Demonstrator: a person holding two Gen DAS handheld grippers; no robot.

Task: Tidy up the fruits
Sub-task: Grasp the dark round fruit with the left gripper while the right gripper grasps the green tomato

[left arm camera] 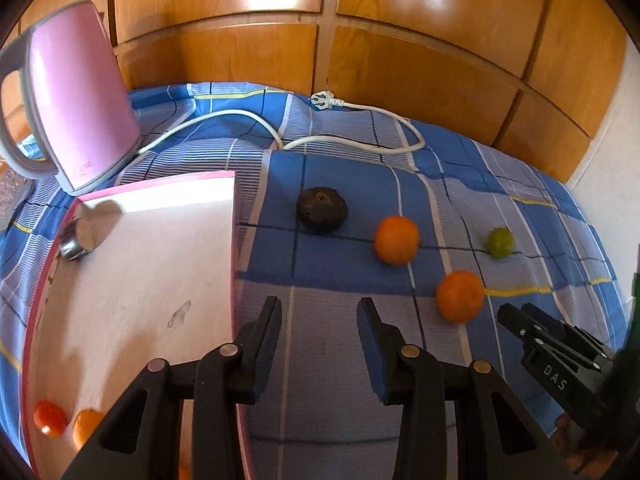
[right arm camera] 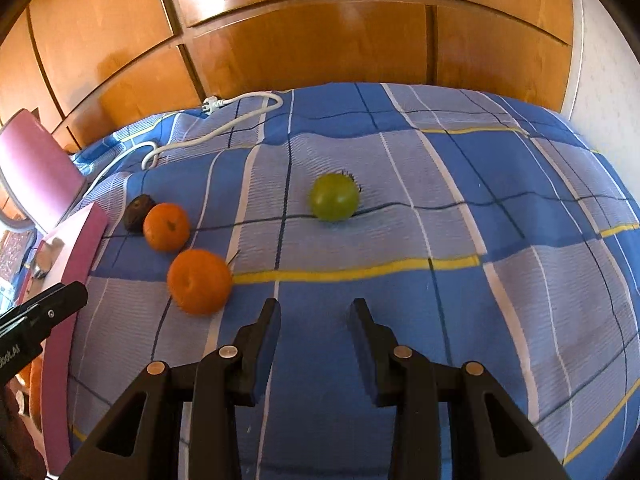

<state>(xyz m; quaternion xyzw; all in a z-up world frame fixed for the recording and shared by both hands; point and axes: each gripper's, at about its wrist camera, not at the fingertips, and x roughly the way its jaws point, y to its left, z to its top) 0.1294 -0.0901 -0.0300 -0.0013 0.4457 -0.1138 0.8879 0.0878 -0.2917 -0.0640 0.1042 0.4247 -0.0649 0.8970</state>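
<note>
Black fingers of the left gripper (left arm camera: 320, 320) fill the bottom of the left wrist view, set a narrow way apart with nothing between them. Just ahead and to their right lies an orange (left arm camera: 460, 297) on a blue checked bedcover (left arm camera: 328, 360). Farther ahead sits a second orange (left arm camera: 397, 240), and beyond that a dark, wrinkled round fruit (left arm camera: 322, 210). A small green fruit (left arm camera: 500, 242) rests well off to the right.

Left of these fingers, touching the side of one, stands a shallow pink-edged box (left arm camera: 160, 264). Two small orange fruits (left arm camera: 50, 418) lie in its near corner, and a small metal object (left arm camera: 76, 240), too blurred to identify, lies in its far corner.

Fingers of the right gripper (right arm camera: 314, 320) are likewise narrow and empty, hovering over the bedcover. From them, the nearest orange lies just ahead to the left, and the green fruit straight ahead, well apart.

Beyond the box stands a pink kettle (left arm camera: 80, 100). Its white power cord (left arm camera: 340, 140) trails across the bedcover towards wooden cupboard doors (left arm camera: 400, 60).
</note>
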